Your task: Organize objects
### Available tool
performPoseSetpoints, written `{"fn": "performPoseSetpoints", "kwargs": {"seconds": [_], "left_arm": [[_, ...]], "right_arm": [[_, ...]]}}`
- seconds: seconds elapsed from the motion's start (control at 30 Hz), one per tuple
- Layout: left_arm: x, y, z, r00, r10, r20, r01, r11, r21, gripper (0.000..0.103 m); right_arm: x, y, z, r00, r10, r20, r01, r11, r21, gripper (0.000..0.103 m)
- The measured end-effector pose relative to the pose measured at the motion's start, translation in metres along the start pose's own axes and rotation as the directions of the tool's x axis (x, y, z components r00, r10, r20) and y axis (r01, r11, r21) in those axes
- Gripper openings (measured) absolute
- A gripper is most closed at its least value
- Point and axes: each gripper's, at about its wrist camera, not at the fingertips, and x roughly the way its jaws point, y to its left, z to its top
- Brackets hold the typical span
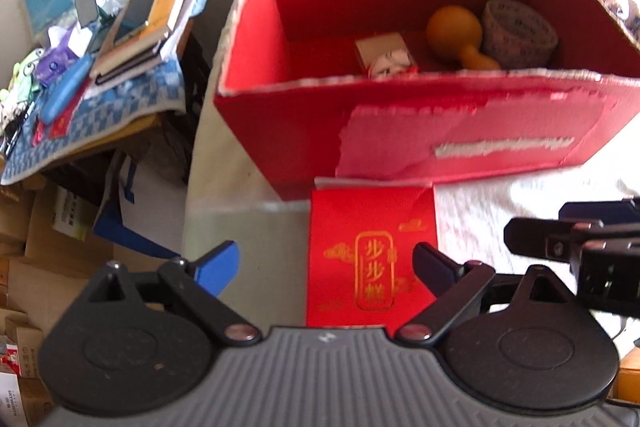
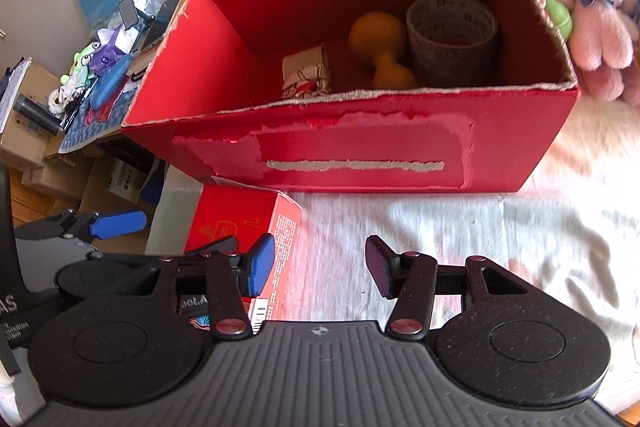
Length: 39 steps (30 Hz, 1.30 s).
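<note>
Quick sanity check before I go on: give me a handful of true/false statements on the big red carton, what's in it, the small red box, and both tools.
1. The big red carton holds a roll of tape, a yellow gourd-shaped object and a small printed box. True.
2. The small red box with gold lettering is already inside the carton. False: it lies outside on the white cover, against the carton's front wall.
3. The right tool is open and holds nothing. True.
4. The left tool is clamped on the small red box. False: its jaws stand wide apart above the box.
5. A pink plush toy sits inside the carton. False: it lies outside, beyond the carton's right end.
</note>
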Motion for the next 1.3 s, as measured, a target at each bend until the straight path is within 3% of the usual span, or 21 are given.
{"fn": "performPoseSetpoints", "kwargs": {"seconds": [0.37, 0.73, 0.9, 1.07, 1.3], "left_arm": [[0.01, 0.003, -0.014, 0.997, -0.07, -0.016, 0.07, 0.997, -0.034, 0.101], [0.015, 0.004, -0.019, 0.99, -0.14, 0.014, 0.14, 0.989, -0.041, 0.103], [0.029, -0.005, -0.025, 0.992, -0.126, -0.02, 0.126, 0.992, 0.0, 0.103], [0.049, -0.007, -0.03, 0.979, -0.169, -0.112, 0.17, 0.985, 0.003, 0.103], [0.052, -0.006, -0.033, 0.984, -0.154, -0.09, 0.157, 0.987, 0.03, 0.103]], "right_arm": [[0.018, -0.008, -0.001, 0.997, 0.05, -0.058, -0.045, 0.996, 0.08, 0.055], [0.02, 0.0, 0.001, 0.996, 0.074, -0.056, -0.071, 0.996, 0.056, 0.055], [0.022, 0.003, 0.004, 0.995, 0.082, -0.055, -0.08, 0.996, 0.05, 0.055], [0.028, 0.007, 0.004, 0.992, 0.101, -0.072, -0.098, 0.994, 0.037, 0.055], [0.042, 0.012, 0.005, 0.987, 0.125, -0.101, -0.121, 0.992, 0.04, 0.055]]}}
